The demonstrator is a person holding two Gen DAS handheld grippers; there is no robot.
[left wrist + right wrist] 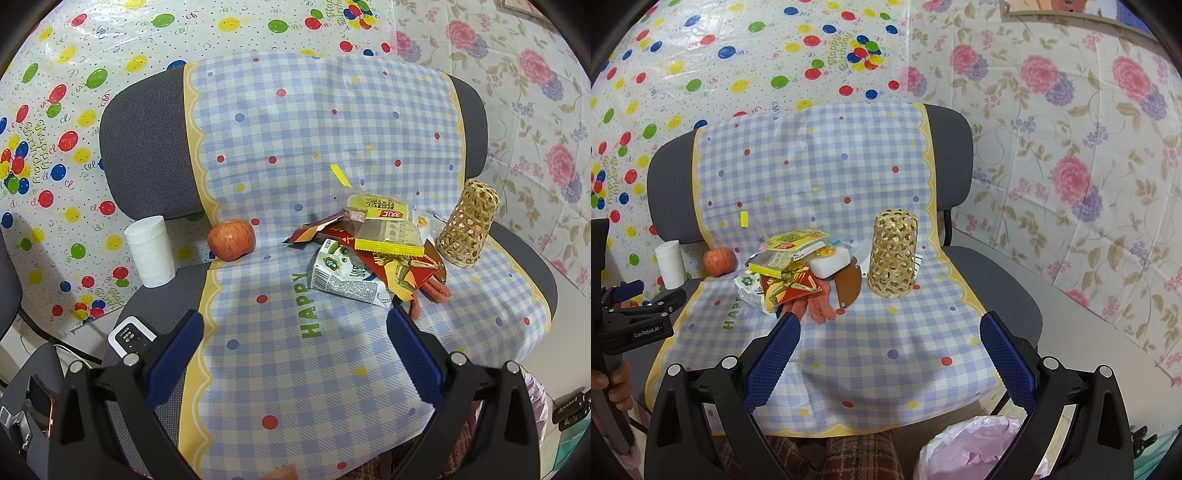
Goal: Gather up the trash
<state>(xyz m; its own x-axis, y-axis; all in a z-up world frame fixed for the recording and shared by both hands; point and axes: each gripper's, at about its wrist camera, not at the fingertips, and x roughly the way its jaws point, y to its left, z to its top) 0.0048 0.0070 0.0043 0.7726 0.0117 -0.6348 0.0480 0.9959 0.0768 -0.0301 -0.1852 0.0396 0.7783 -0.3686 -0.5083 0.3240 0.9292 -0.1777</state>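
One apple [231, 240], one woven basket [467, 223], one paper roll [150, 252] — one milk carton [345, 275].

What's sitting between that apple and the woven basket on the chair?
A heap of snack wrappers over a milk carton, between the apple and the woven basket; clearest in the right wrist view.

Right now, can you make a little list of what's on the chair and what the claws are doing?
surface: chair seat under a checked cloth
trash pile: snack wrappers on a milk carton
apple: left of the pile, apart from it
woven basket: upside down, right of the pile
paper roll: upright, at the seat's left edge
bin bag: pink, below the seat's front
left claw: open, empty
right claw: open, empty
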